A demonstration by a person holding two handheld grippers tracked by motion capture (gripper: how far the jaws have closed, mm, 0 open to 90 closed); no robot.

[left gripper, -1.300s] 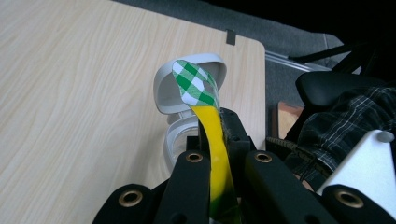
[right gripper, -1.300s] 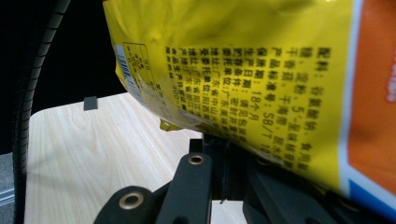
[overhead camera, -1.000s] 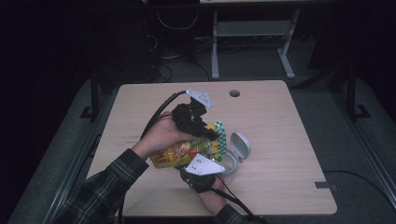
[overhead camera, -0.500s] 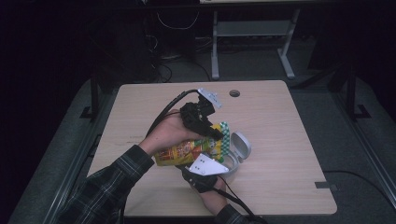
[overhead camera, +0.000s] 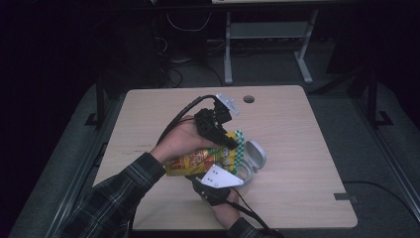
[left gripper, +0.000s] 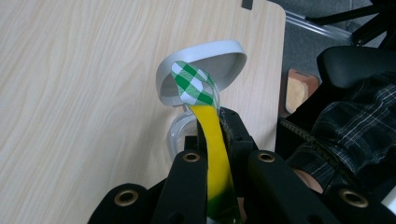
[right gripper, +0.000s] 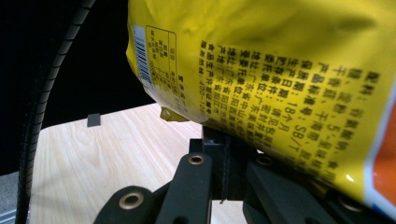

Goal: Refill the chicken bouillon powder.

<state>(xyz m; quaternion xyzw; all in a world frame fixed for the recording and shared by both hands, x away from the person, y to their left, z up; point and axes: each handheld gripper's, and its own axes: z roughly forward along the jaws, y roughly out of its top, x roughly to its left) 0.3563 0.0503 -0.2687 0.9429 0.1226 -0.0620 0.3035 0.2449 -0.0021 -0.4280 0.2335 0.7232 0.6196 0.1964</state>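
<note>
A yellow snack bag (overhead camera: 198,159) with a green-checked end (left gripper: 194,84) hangs tilted over a round white container (overhead camera: 246,171) whose hinged lid (left gripper: 205,65) stands open. My left gripper (overhead camera: 221,135) is shut on the bag's edge just below the checked end, seen in the left gripper view (left gripper: 218,135). My right gripper (overhead camera: 218,186) sits low at the container's near side, under the bag. In the right gripper view its jaws (right gripper: 223,158) look pressed together, and the bag's printed back (right gripper: 280,70) lies over them.
The pale wooden table (overhead camera: 297,124) has a round cable hole (overhead camera: 248,99) near its far edge. Cables trail from both grippers. A person's plaid sleeve (overhead camera: 119,198) comes in from the lower left. The floor around the table is dark, with a metal frame beyond.
My left gripper has moved slightly right with the bag, which brings its checked end over the open container. The right gripper has stayed in place.
</note>
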